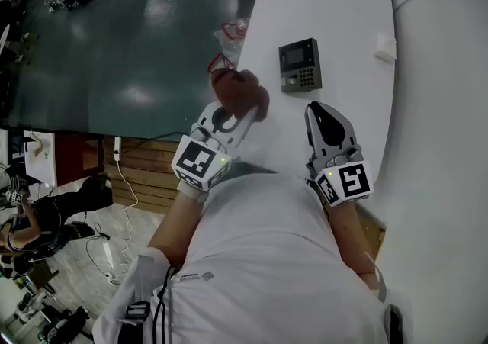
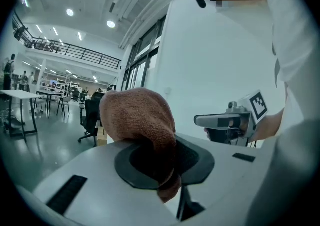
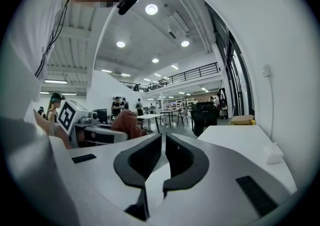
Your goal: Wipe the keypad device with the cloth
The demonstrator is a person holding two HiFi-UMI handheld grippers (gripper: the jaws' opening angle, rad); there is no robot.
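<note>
Rust-brown cloth bunched; keypad device dark, small-screened.

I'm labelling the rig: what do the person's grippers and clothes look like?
The left gripper and right gripper are pale grey with black curved jaw pads. Each carries a white cube printed with black square markers. The person wears a white top.

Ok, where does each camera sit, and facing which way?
Head view: on the person's head, looking down at table, keypad device; torso, forearms, both grippers show.
Left gripper view: on left gripper, along jaws clamping cloth; right gripper shows.
Right gripper view: on right gripper, along near-shut empty jaws; left gripper shows.
All share the cloth.
</note>
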